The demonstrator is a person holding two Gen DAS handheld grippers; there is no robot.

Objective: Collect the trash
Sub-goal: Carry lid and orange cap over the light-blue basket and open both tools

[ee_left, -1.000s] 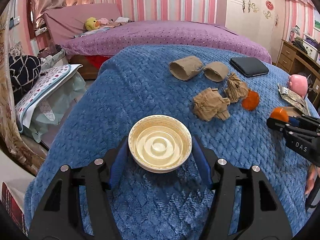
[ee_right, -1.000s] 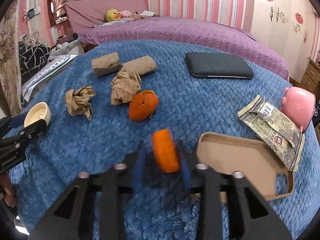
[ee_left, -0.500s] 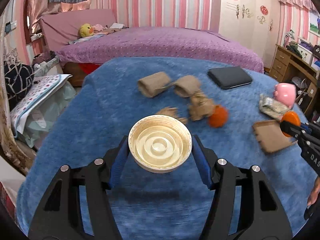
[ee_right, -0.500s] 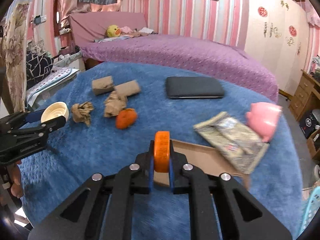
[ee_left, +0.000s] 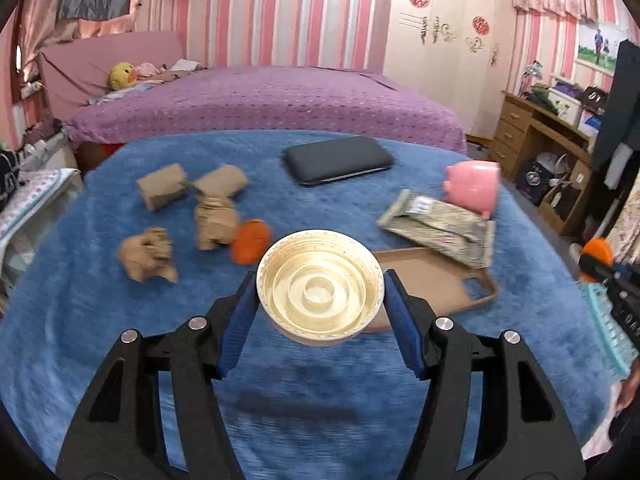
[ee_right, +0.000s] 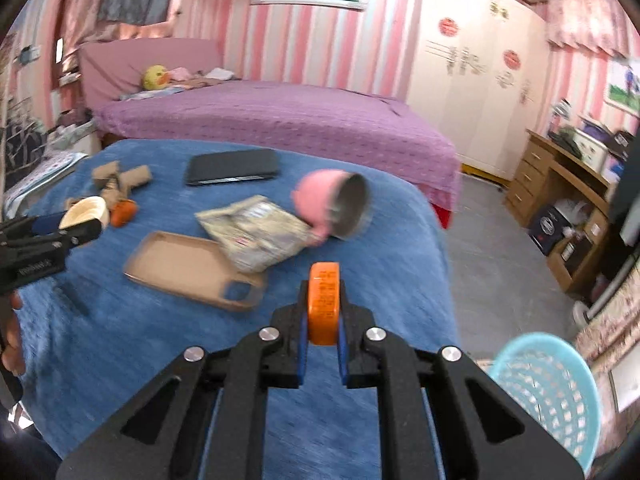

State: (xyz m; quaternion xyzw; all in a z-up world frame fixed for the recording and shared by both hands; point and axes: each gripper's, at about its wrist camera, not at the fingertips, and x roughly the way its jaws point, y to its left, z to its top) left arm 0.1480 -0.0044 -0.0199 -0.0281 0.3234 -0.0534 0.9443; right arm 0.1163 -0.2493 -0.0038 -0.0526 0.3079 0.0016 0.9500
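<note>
My left gripper [ee_left: 320, 308] is shut on a cream plastic lid [ee_left: 320, 286] and holds it above the blue blanket [ee_left: 120, 340]. My right gripper [ee_right: 323, 330] is shut on an orange cap [ee_right: 324, 304], held edge-on above the blanket's right end. A light blue mesh basket [ee_right: 548, 396] stands on the floor at the lower right. On the blanket lie crumpled brown paper [ee_left: 147, 254], two cardboard tubes [ee_left: 162, 186], an orange peel [ee_left: 251, 241] and a food wrapper [ee_left: 438, 228]. In the right wrist view the left gripper [ee_right: 48, 236] shows at the left edge.
A black case [ee_left: 338, 159], a pink piggy mug [ee_left: 474, 188] and a tan phone case [ee_left: 432, 284] also lie on the blanket. A purple bed [ee_left: 260, 100] stands behind. A wooden desk [ee_right: 560, 184] is at the right.
Both grippers have swung to the right with their loads. The right gripper now looks past the blanket's right end, and the blue basket has come into view.
</note>
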